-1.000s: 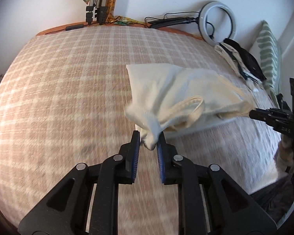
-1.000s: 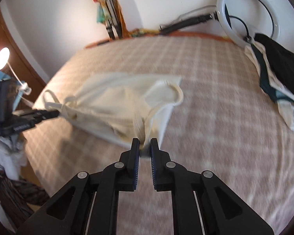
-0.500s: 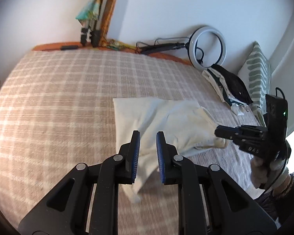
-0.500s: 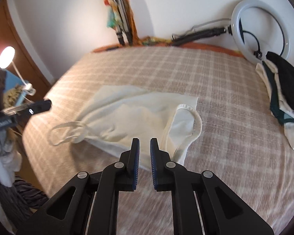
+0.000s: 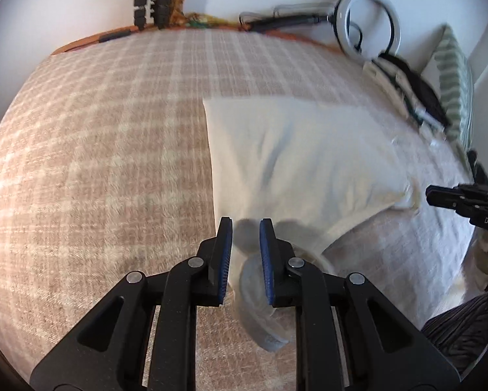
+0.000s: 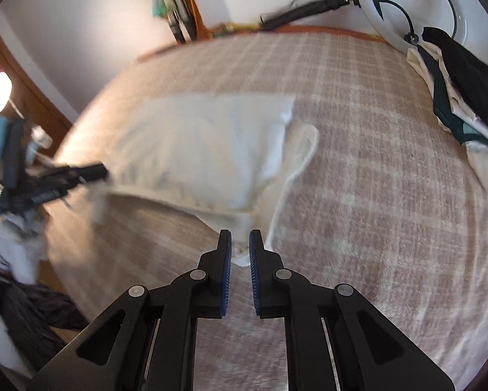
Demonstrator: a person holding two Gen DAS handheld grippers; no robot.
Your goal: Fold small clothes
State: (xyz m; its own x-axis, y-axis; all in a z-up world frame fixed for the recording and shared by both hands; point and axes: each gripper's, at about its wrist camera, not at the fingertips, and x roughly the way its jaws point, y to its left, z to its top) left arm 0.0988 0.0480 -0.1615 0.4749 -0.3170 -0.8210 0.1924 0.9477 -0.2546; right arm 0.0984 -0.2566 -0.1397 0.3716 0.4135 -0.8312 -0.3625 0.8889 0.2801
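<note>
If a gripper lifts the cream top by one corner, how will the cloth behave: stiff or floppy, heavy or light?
Probably floppy: the cream top lies in soft wrinkles on the checked blanket, and its strap curls in a loose loop. It looks thin, so likely light for its size. Lifted by one corner it would probably hang and lose its flat shape, so both corners seem safer.
</note>
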